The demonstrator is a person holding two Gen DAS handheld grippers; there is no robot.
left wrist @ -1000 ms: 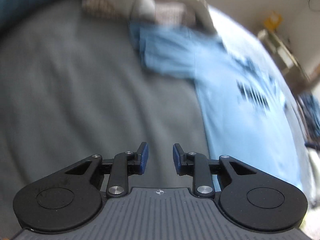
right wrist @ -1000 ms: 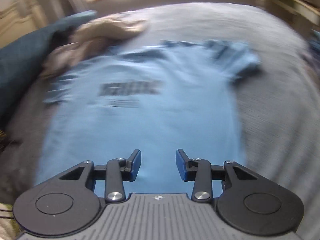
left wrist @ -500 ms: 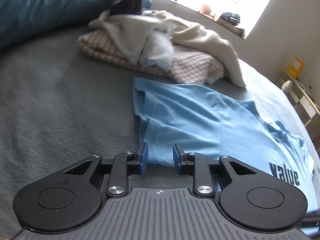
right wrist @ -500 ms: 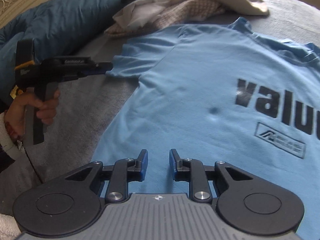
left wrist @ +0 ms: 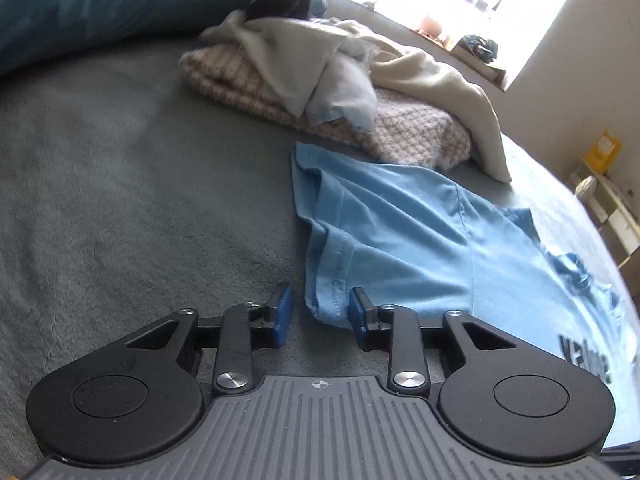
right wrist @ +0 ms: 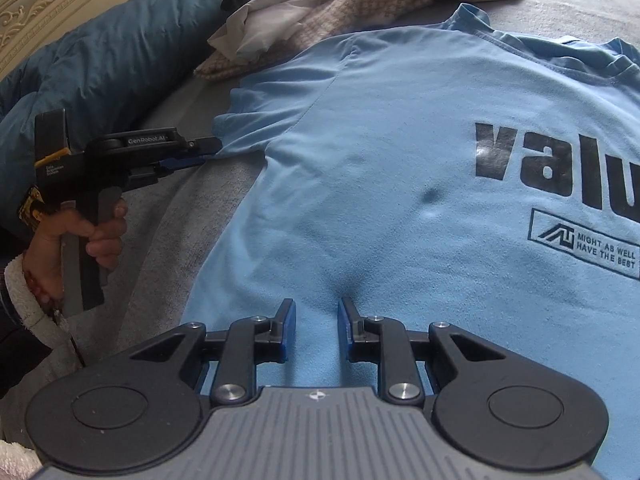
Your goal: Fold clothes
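A light blue T-shirt (right wrist: 400,168) with dark print lies flat, front up, on the grey bed cover (left wrist: 120,208). In the left wrist view my left gripper (left wrist: 320,314) is open, its jaws either side of the hem corner of the shirt's sleeve (left wrist: 332,276). From the right wrist view the left gripper (right wrist: 200,152) shows at that sleeve's edge. My right gripper (right wrist: 316,320) is open, its tips pressed down on the shirt's body near the side edge, with a small crease of fabric between them.
A pile of loose clothes (left wrist: 328,80) lies just beyond the sleeve, with a checked knit under beige and grey garments. A blue duvet (right wrist: 100,64) lies along the bed's far side. A shelf (left wrist: 608,200) stands by the wall to the right.
Both grippers swung in from a blurred higher pass. The left gripper came down to the sleeve hem and opened wider. The right gripper lowered onto the shirt body and stayed open.
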